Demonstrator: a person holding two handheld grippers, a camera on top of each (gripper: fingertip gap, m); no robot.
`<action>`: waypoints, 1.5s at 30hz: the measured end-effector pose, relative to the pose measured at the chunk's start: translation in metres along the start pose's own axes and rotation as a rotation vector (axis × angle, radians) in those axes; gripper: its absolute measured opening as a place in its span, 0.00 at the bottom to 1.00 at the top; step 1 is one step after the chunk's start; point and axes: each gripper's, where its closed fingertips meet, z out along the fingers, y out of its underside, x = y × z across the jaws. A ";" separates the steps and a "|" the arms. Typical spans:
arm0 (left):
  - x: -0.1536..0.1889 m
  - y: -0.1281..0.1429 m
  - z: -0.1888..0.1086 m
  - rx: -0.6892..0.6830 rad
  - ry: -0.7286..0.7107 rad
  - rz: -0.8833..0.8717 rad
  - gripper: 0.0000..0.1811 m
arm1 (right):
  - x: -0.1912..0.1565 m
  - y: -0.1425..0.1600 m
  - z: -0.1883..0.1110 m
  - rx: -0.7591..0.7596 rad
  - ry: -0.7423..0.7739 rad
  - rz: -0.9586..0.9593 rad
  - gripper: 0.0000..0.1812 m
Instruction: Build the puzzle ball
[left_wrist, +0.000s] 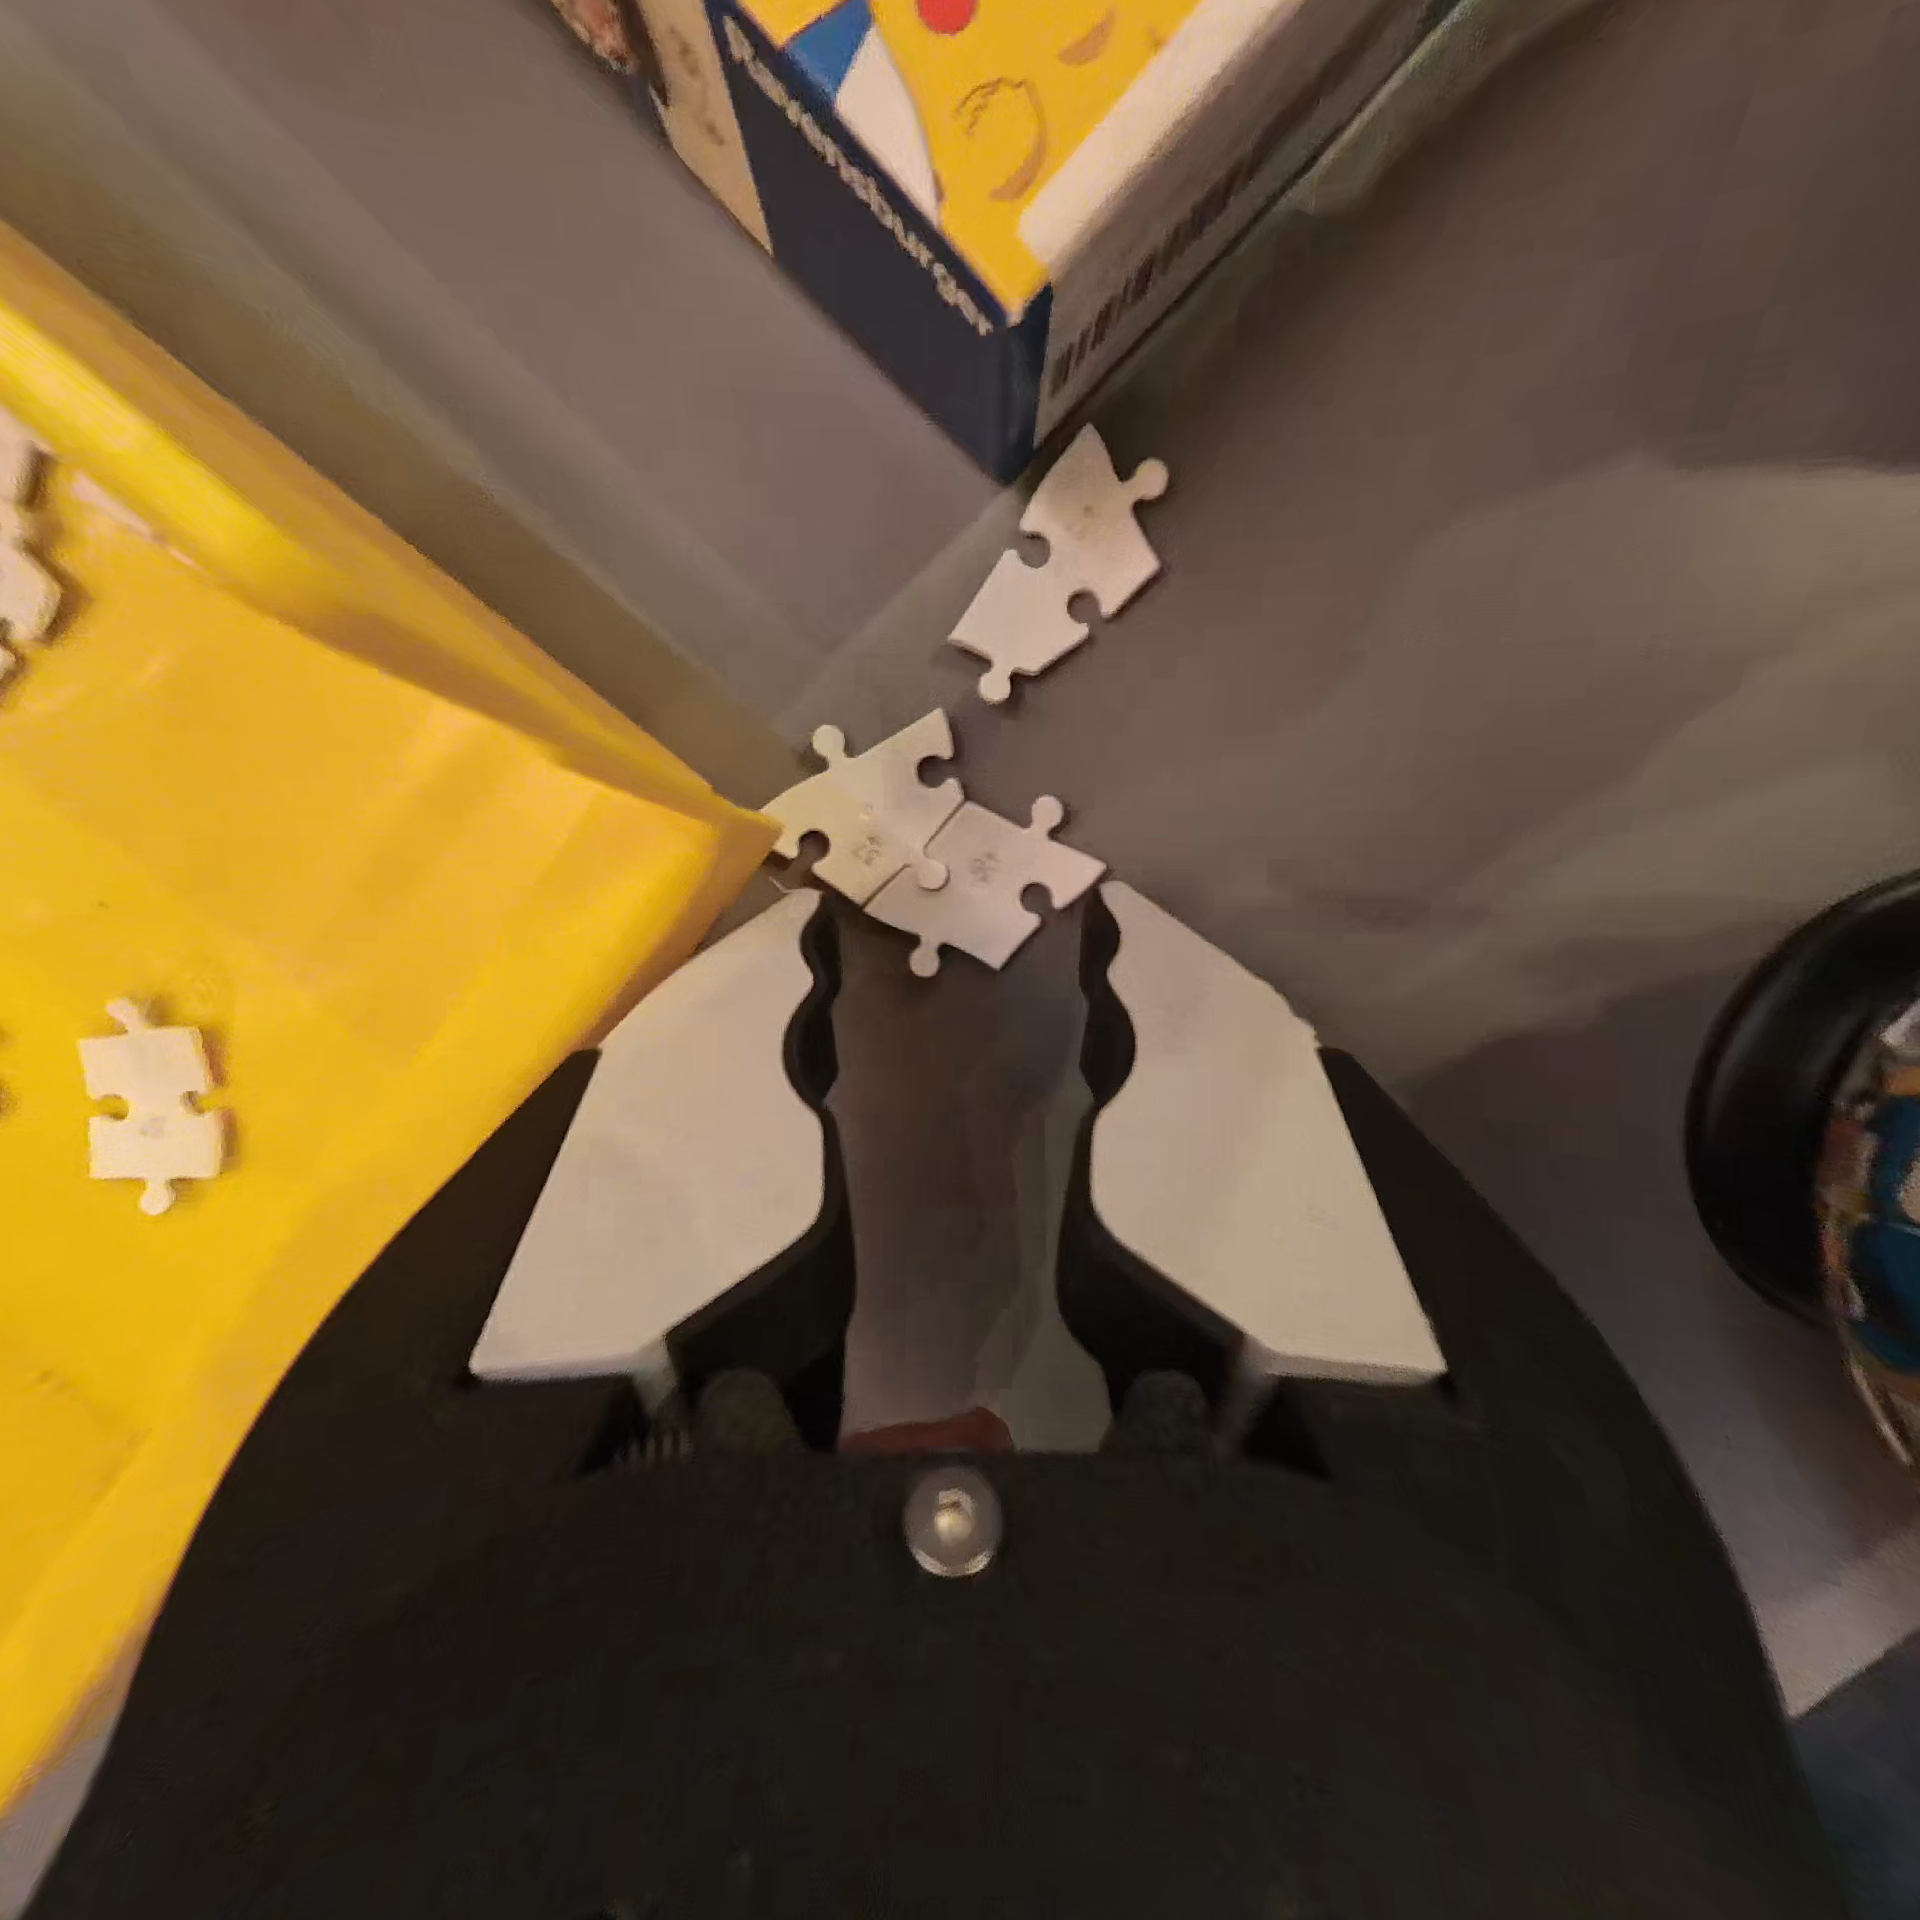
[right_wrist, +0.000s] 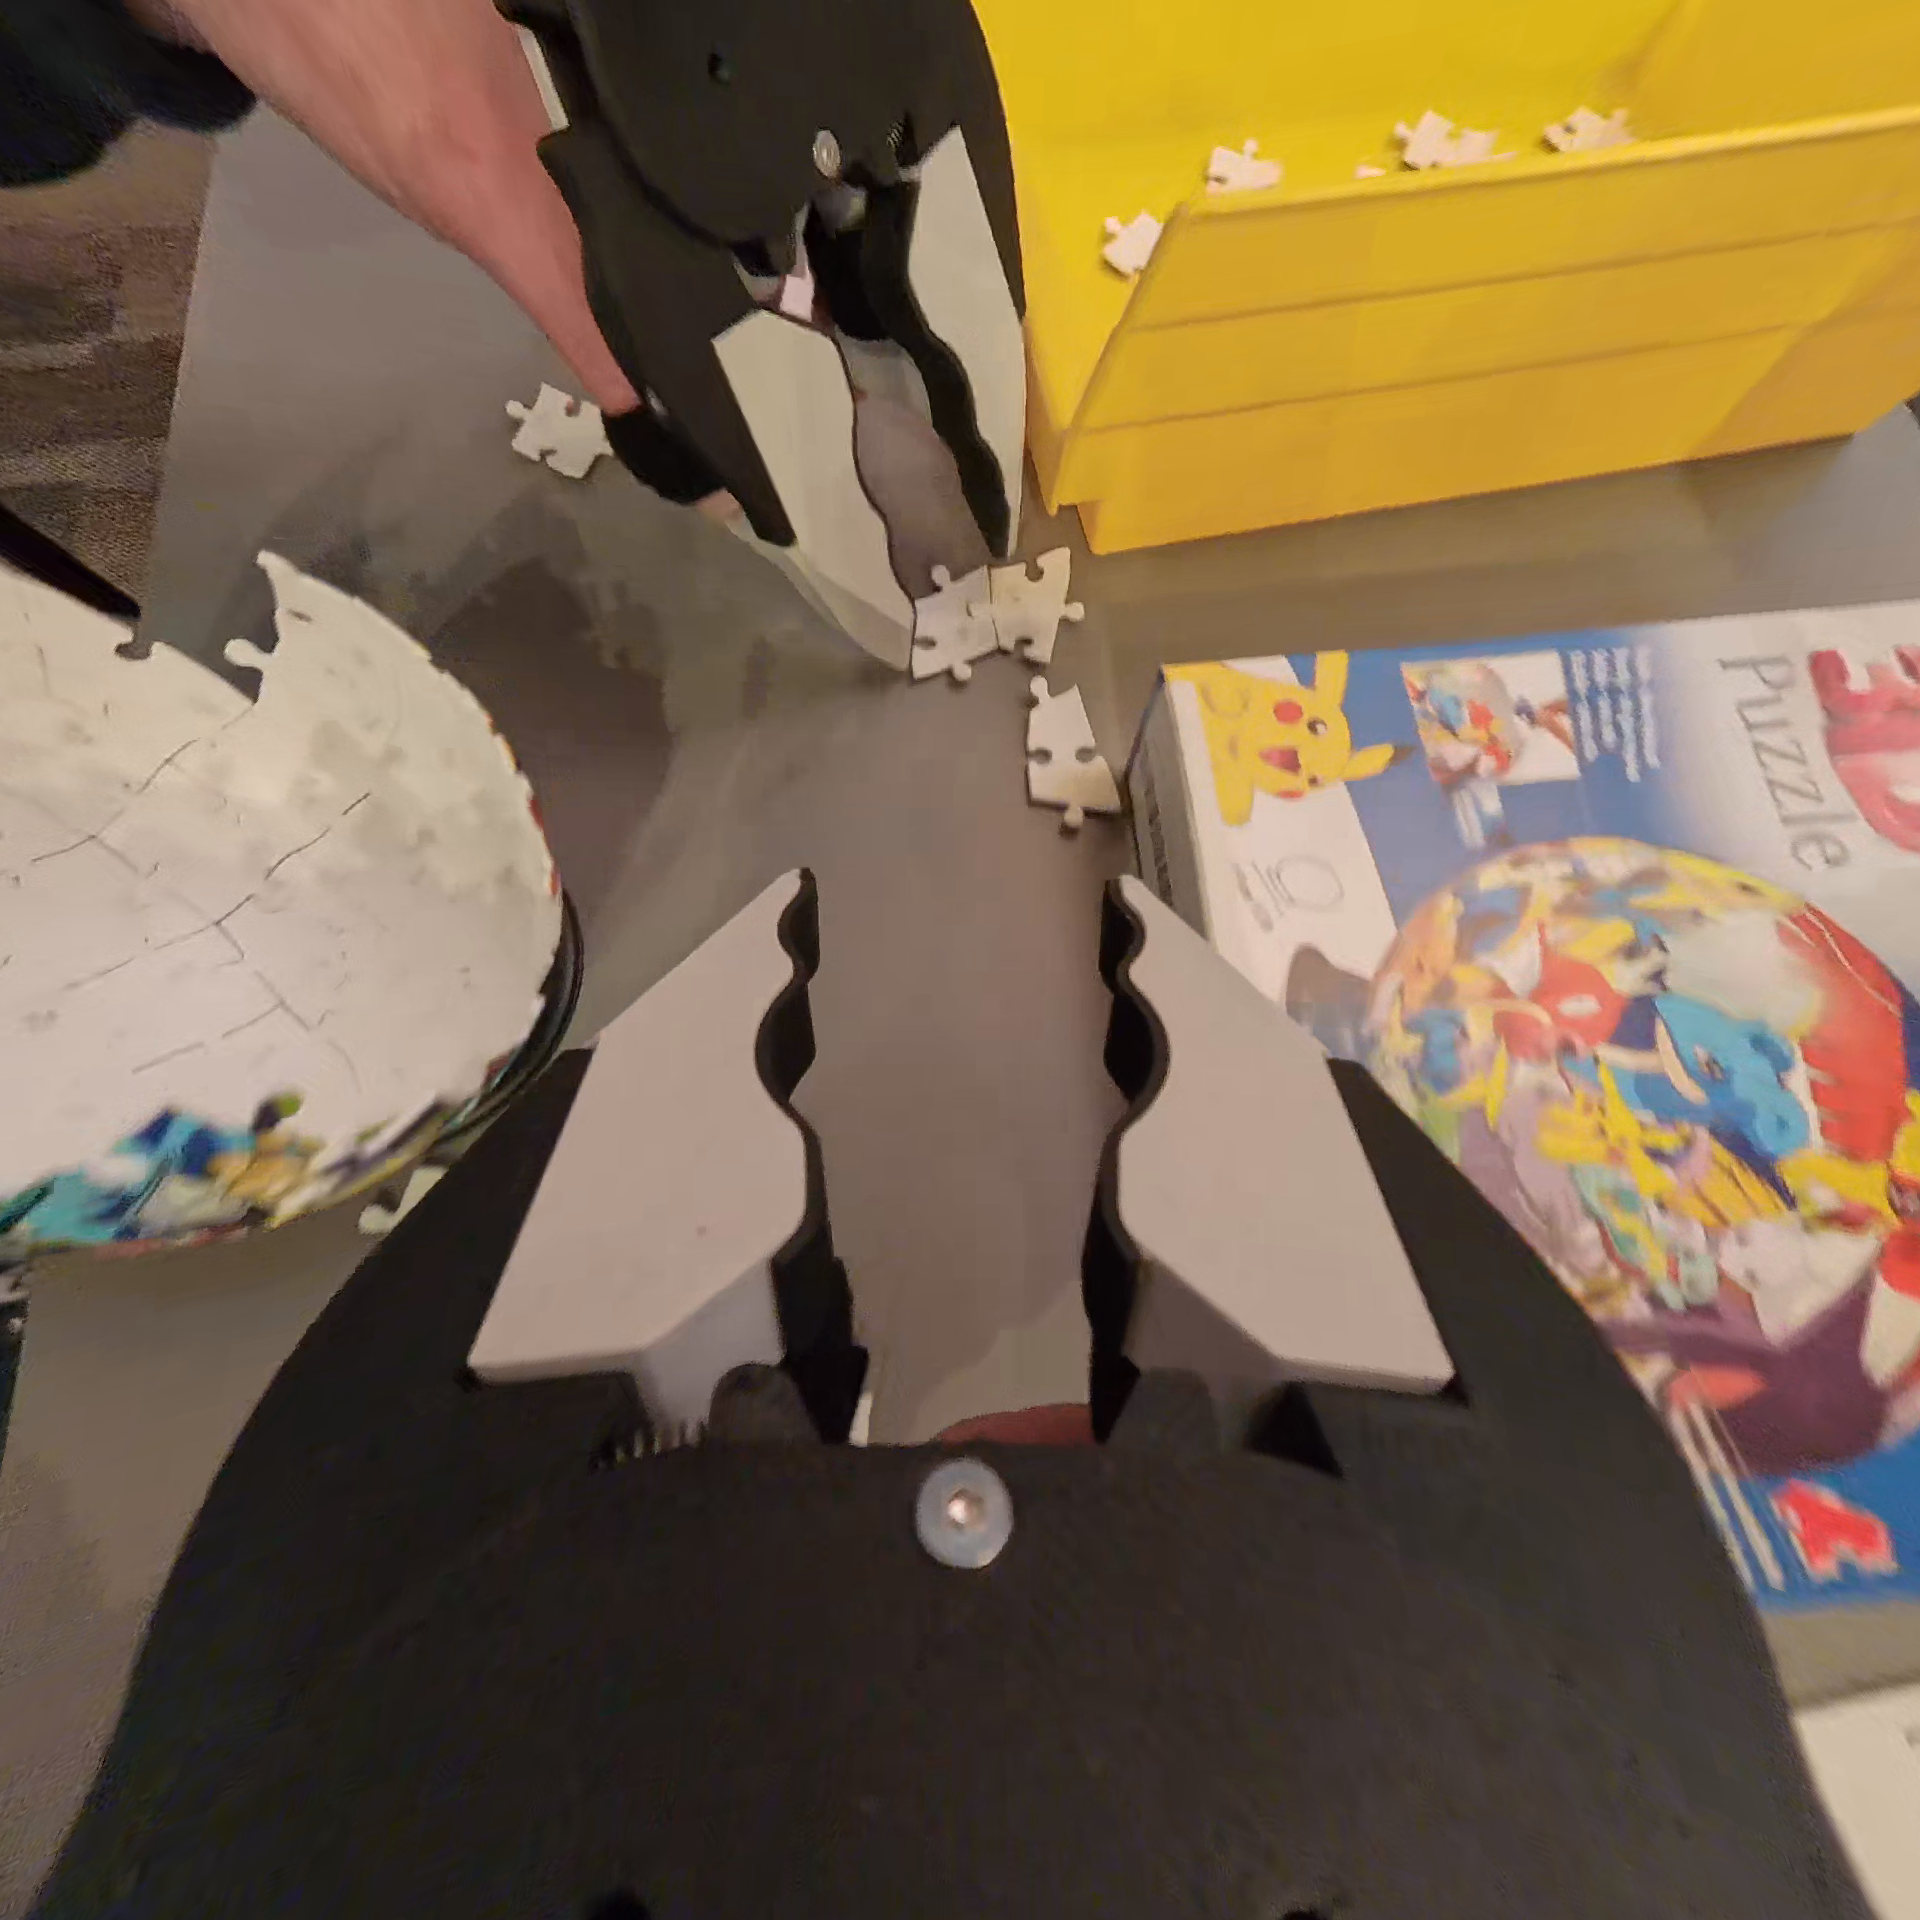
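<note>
Grey tabletop (left_wrist: 1455, 727) is carrying two joined pieces (left_wrist: 925, 847) beside the yellow bin (left_wrist: 416, 831) corner; left gripper (left_wrist: 951, 914) is hovering spread wide over them, gripping nothing; right gripper (right_wrist: 956, 894) is gaping empty (ball (right_wrist: 260, 883) cropped, blurred).

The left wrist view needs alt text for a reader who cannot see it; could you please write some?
The open left gripper reaches toward two joined puzzle pieces lying blank side up on a grey table, at the corner of a yellow bin. Another joined pair lies beyond, beside the puzzle box; the partly built puzzle ball shows at right.
</note>
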 end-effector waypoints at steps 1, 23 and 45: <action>0.003 0.000 0.002 0.013 0.032 -0.028 0.24 | 0.001 -0.003 0.007 -0.003 -0.008 -0.002 0.29; 0.036 -0.003 -0.010 0.180 0.004 0.266 0.04 | -0.004 -0.015 0.059 -0.094 -0.193 0.052 0.32; 0.052 -0.008 0.002 0.116 0.163 0.007 0.10 | -0.017 0.007 0.069 -0.163 -0.241 0.049 0.20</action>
